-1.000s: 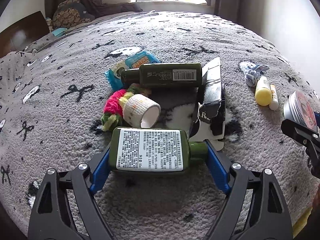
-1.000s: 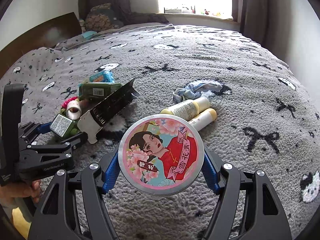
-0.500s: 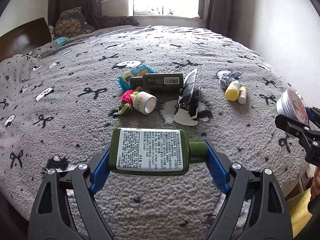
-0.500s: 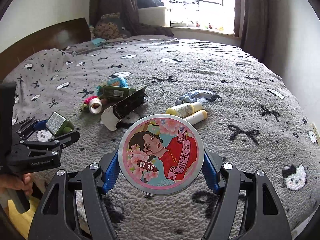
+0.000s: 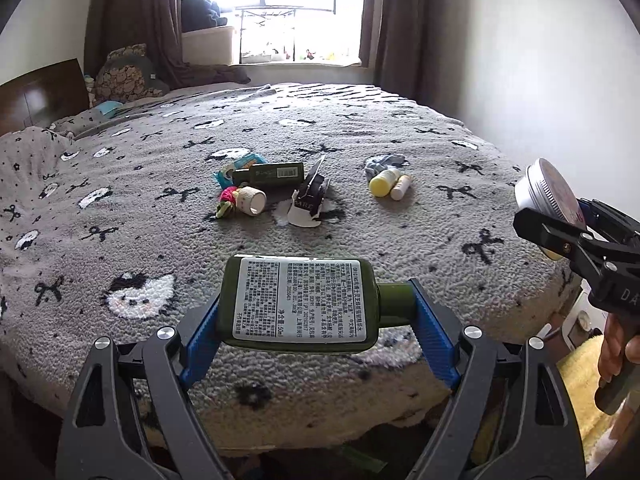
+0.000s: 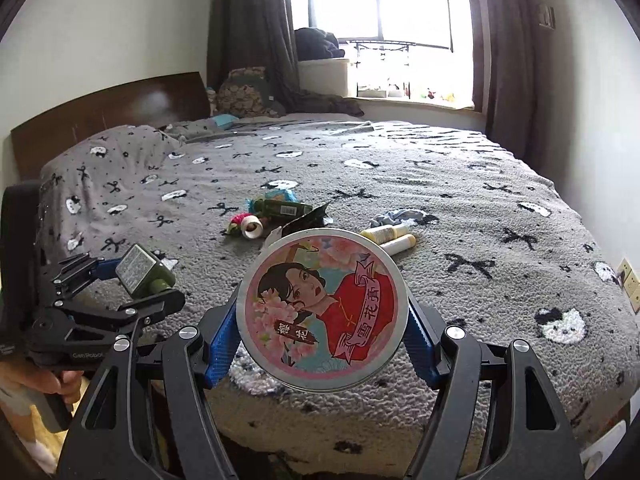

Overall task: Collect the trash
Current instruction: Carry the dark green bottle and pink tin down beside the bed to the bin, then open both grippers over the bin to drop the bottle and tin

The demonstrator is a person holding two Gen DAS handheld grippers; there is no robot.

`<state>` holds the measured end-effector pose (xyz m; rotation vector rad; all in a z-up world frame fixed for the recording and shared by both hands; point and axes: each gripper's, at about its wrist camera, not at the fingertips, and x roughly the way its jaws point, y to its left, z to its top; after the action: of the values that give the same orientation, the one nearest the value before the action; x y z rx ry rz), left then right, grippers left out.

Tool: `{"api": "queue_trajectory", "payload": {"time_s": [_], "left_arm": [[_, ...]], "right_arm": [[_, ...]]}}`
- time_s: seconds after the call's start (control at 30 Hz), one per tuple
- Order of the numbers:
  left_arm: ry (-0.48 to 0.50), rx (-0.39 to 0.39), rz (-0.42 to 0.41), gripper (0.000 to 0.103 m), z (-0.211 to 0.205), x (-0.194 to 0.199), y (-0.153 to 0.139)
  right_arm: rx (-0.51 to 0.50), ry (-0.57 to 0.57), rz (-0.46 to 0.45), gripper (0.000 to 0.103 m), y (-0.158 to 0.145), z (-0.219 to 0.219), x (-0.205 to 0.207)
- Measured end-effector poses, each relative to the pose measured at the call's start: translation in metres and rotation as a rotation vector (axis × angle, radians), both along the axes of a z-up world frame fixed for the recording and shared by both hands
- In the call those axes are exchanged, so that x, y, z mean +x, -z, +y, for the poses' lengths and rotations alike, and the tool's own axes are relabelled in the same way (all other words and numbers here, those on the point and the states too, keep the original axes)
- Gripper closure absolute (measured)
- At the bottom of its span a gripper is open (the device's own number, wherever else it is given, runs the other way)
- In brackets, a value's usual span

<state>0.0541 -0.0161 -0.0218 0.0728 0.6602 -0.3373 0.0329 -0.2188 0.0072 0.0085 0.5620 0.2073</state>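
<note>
both grippers are pulling back from the bed (image 5: 400, 240), the left gripper (image 5: 316, 308) pinching the green bottle (image 5: 298, 300), the right gripper (image 6: 322, 312) pinching the round tin (image 6: 322, 308); two items are probably leaving for the bin.

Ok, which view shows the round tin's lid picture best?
The right wrist view: the round tin faces the camera, its lid picture fully visible between the right gripper's fingers. The left wrist view shows it edge-on at the right, mostly its silver rim.

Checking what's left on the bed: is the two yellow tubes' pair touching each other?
Touching. The left wrist view shows the fat yellow tube and thin tube lying pressed side by side.
</note>
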Motion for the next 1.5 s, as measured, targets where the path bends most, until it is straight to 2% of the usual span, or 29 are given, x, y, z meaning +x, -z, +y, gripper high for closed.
{"api": "queue_trajectory", "payload": {"time_s": [0.13,0.57,0.83,1.0,1.2,1.33,1.5], "left_arm": [[0.025,-0.011,0.006,0.023,0.000,-0.026,0.013],[0.090,-0.027,0.210,0.023,-0.007,-0.079,0.087],[0.104,-0.008,0.378,0.023,-0.010,-0.087,0.140],[0.108,0.022,0.438,0.023,-0.012,-0.088,0.167],[0.100,0.020,0.528,0.023,-0.012,-0.082,0.199],[0.090,0.018,0.598,0.023,-0.012,-0.080,0.220],[0.084,0.014,0.690,0.023,-0.010,-0.074,0.244]], "right_arm": [[-0.008,0.019,-0.013,0.032,0.008,0.000,-0.024],[0.053,0.011,0.171,0.032,0.075,-0.003,-0.059],[0.069,0.006,0.290,0.032,0.115,0.002,-0.063],[0.070,-0.003,0.369,0.032,0.142,0.006,-0.060],[0.078,-0.012,0.456,0.032,0.170,0.011,-0.054],[0.099,-0.013,0.514,0.032,0.188,0.013,-0.049],[0.150,-0.018,0.630,0.032,0.221,0.015,-0.044]]}}
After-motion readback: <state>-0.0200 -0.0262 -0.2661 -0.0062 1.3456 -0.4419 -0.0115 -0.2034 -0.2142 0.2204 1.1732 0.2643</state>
